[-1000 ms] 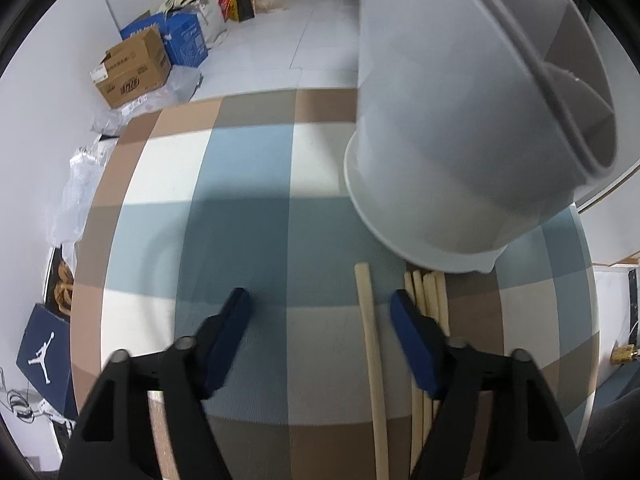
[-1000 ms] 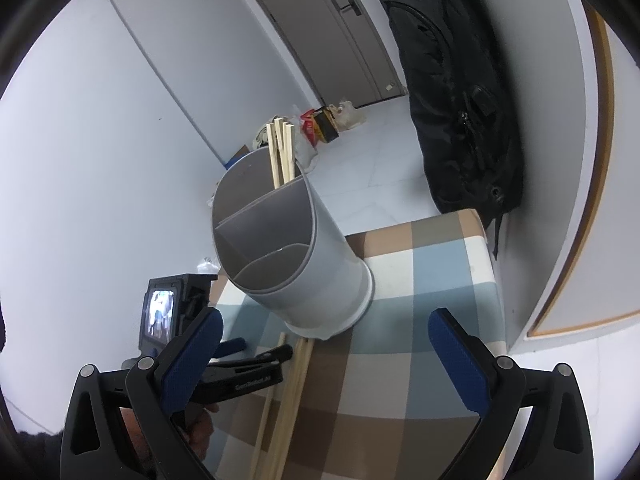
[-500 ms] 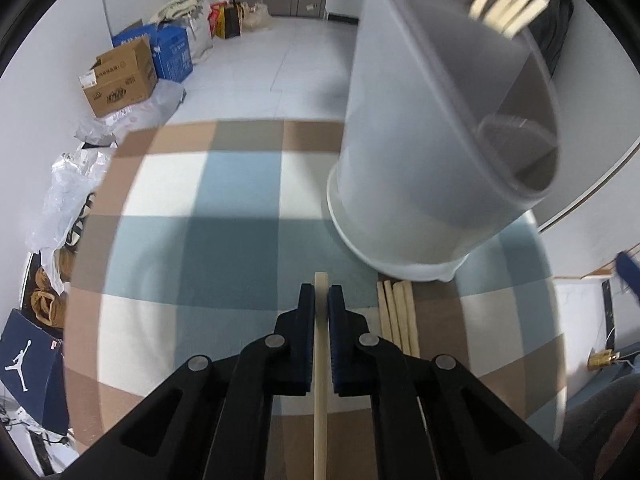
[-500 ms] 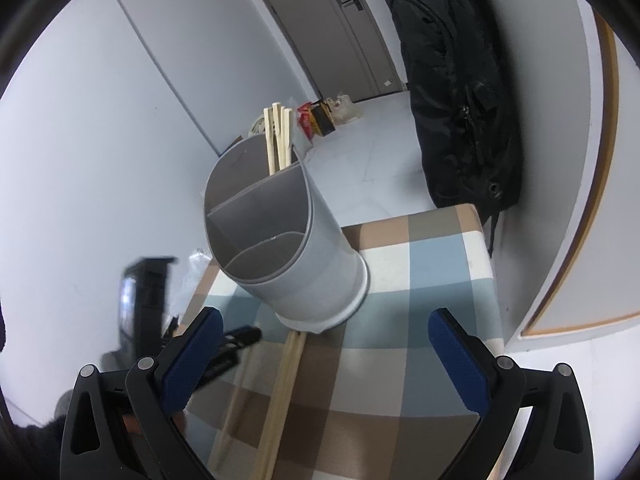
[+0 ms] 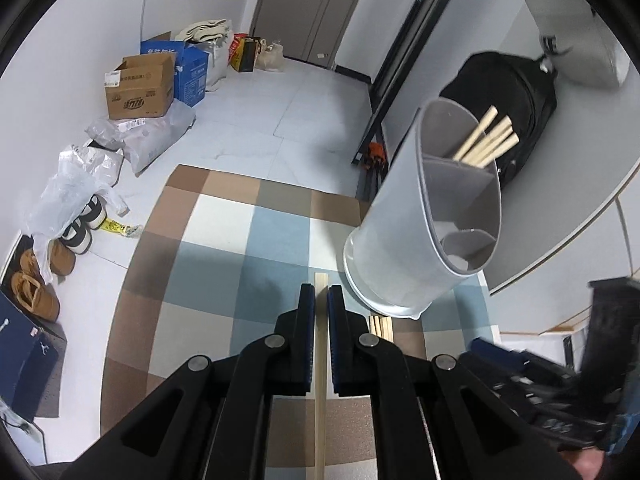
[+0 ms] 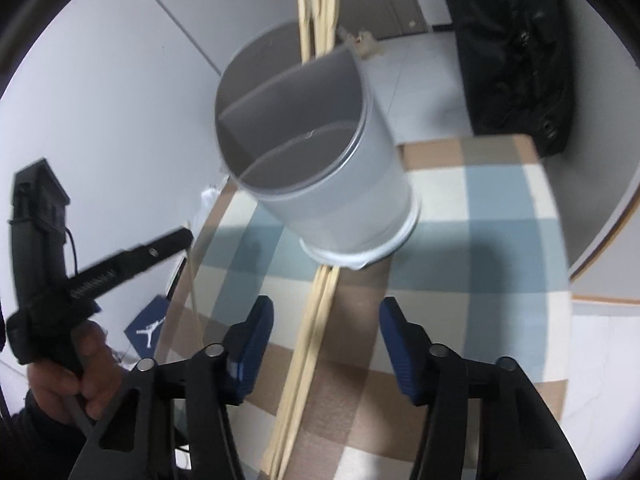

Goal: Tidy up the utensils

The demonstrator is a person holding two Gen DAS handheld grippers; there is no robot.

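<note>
My left gripper (image 5: 321,296) is shut on a single wooden chopstick (image 5: 321,360), held off the checked tablecloth (image 5: 224,280). To its right stands the grey divided utensil holder (image 5: 400,240), with several chopsticks (image 5: 488,140) in its far compartment. More chopsticks (image 5: 380,326) lie at its base. In the right wrist view, my right gripper (image 6: 326,316) hangs over that bundle of chopsticks (image 6: 316,328). Its jaws are closing, the bundle lies between them, and the pads are clear of it. The holder (image 6: 340,184) stands just beyond. The left gripper (image 6: 176,238) shows at the left with its chopstick (image 6: 194,280).
A black backpack (image 6: 516,52) leans on the wall beyond the table's far right corner. Cardboard boxes (image 5: 140,88), plastic bags and shoes (image 5: 76,232) lie on the floor to the left. The table's left edge (image 6: 208,240) runs beside the holder.
The left gripper shut on the single chopstick and lifted it away from the table. The right gripper came down over the bundle by the holder, and its jaws narrowed.
</note>
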